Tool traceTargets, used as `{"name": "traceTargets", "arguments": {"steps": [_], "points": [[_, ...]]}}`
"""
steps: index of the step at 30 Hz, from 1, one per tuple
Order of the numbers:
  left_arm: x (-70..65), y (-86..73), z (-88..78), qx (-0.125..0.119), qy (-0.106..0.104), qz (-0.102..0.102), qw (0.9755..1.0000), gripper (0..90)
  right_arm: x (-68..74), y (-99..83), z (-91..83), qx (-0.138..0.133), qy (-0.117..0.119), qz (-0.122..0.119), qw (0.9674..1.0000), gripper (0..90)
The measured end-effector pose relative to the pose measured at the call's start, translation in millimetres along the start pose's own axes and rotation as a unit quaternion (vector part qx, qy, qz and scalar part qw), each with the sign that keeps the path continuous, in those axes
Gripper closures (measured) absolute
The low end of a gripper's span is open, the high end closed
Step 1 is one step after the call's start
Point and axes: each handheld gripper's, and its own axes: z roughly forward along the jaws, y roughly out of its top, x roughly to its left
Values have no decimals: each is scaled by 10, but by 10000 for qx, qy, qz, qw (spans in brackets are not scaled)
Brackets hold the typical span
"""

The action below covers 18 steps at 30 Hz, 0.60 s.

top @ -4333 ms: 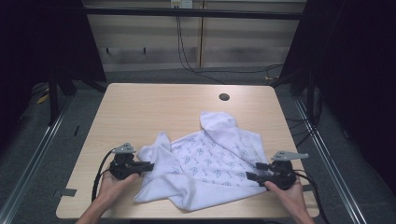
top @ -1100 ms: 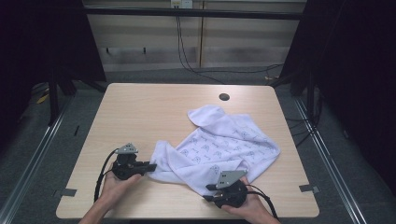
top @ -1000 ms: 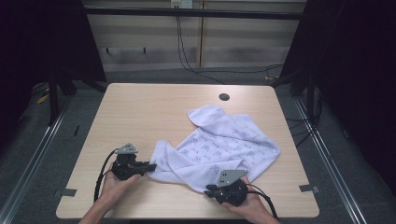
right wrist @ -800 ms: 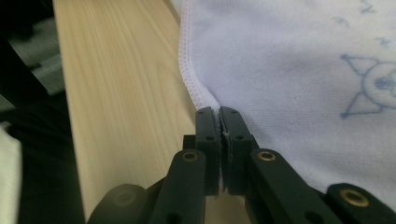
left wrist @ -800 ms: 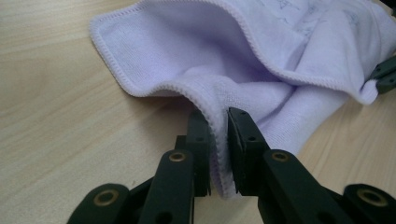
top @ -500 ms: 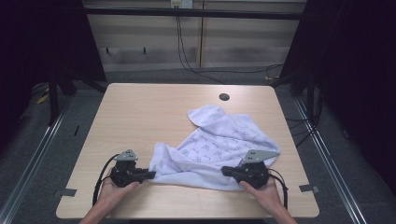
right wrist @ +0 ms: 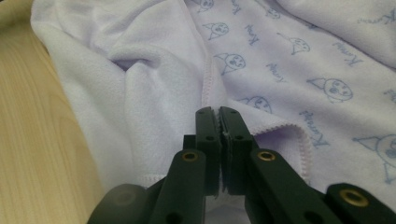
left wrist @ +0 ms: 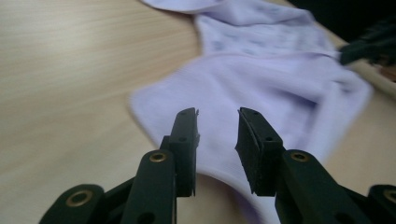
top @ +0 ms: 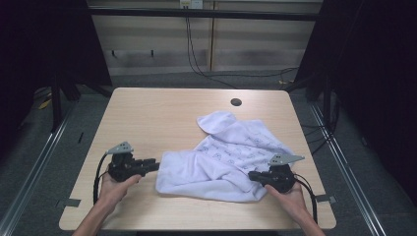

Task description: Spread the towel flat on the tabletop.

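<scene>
We hold right gripper [top: 252,175] low, clamped on towel [top: 231,157] edge; left gripper [top: 155,164] level, jaws just parted, gripping nothing.

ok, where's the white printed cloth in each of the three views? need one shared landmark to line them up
High view: white cloth lies centre-right on the table, between both grippers.
Left gripper view: it lies ahead of the open jaws, blurred.
Right gripper view: it lies around the shut jaws.
Shared landmark: right gripper, seen pinching the cloth's edge, also at top right.

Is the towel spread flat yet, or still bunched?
Still bunched. The towel lies crumpled with folds and a doubled-over hem; the right gripper pinches its edge.
</scene>
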Motion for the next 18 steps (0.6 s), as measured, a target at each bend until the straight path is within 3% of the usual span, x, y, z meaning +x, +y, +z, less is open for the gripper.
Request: {"name": "traceTargets", "arguments": {"steps": [4,6,10,13,18], "points": [[235,61,259,103,169,-251,9995,630,-6,-3,10,14,-3,-25,10000,873],[272,85,351,167,190,-204,9995,603,-10,-6,10,5,4,-20,10000,872],[264,120,470,314,265,-99,9991,582,-8,-13,7,21,14,-8,10000,872],[234,106,547,381,197,-80,9990,563,-2,-14,2,20,10,-54,10000,871],[164,104,579,439,245,163,9986,541,-4,-12,4,26,19,-48,10000,871]]}}
